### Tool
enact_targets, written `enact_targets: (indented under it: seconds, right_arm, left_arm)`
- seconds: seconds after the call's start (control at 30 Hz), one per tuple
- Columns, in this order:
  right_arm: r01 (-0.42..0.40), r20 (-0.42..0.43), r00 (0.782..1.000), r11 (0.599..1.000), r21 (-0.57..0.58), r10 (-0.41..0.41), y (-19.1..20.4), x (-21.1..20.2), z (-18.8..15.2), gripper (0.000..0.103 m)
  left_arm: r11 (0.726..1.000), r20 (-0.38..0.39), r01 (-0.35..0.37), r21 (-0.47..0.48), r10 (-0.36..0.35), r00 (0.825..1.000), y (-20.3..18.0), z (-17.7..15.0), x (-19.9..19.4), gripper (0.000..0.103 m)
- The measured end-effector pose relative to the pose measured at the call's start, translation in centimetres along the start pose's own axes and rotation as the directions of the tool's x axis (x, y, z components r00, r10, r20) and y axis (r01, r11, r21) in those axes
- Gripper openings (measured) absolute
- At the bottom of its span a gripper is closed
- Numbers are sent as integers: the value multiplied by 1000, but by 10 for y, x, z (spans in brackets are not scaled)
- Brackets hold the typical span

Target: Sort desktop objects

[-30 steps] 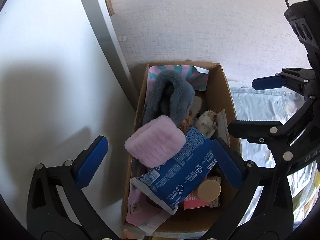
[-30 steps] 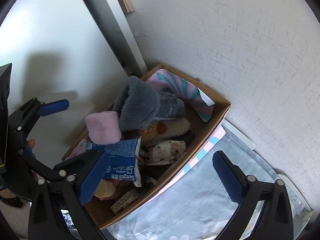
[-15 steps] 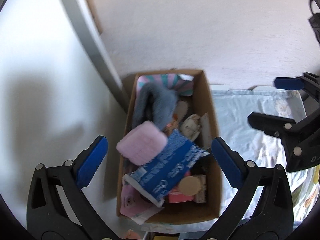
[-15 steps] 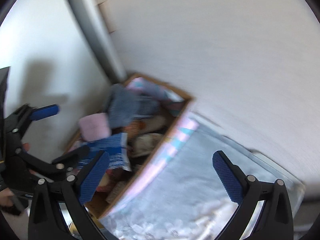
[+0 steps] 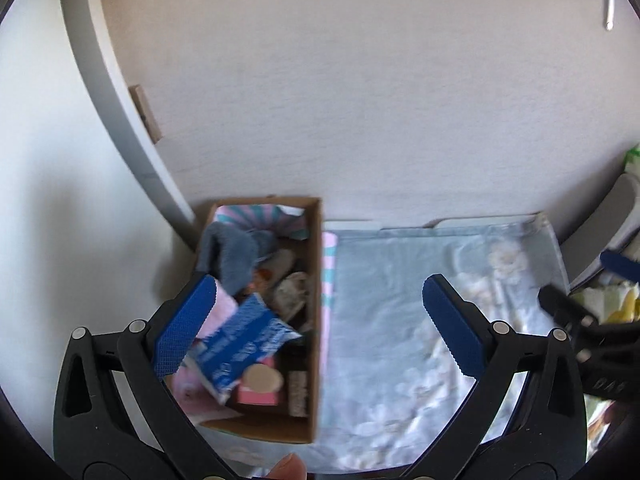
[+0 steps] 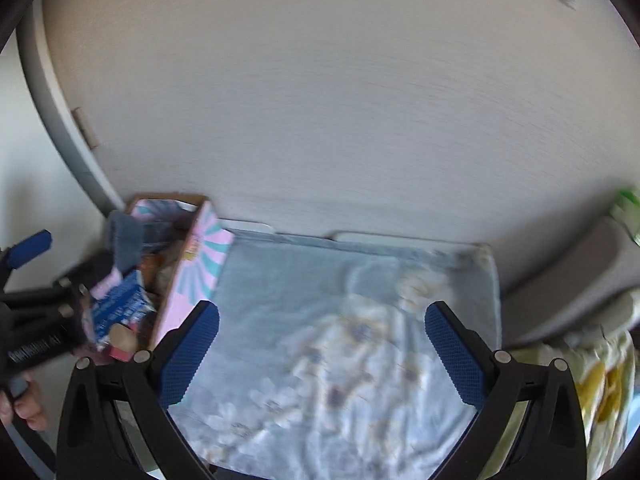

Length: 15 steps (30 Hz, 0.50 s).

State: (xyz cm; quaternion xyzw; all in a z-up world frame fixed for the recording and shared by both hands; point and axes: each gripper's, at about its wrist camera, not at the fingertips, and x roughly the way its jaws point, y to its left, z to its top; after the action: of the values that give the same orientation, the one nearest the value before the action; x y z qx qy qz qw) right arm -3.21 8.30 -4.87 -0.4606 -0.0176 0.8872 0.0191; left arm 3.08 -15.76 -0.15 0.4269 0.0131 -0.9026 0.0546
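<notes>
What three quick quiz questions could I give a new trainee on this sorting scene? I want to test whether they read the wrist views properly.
1. True or false: the open brown cardboard box against the wall holds several items, including a blue printed plastic pouch.
2. Multiple choice: what lies beside the box on the right?
A. a red metal tray
B. a pale blue floral cloth
C. a glass bowl
3. Fill in: the left gripper and right gripper both have their jaws ____ and hold nothing.

Key: 1 true; 2 B; 3 open.
</notes>
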Motion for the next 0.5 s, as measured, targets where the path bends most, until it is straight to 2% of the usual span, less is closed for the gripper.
enact_targets:
  seconds: [0.17,0.33,0.5]
  right_arm:
    - [50,16,999,998,45,-51,-12,-9,-17,103]
    - [61,23,998,994,92,-64,-22,-12,-29,103]
    - [69,30,997,993,97,-72,-23,-14,-31,103]
  left_arm:
    - [999,13,31,-13,-31,999,-13,-7,-9,103]
    - [1000,26,15,27,-16,1000,-23,-11,-10,103]
    - [999,21,31,29,-31,999,-29,-12,-12,103]
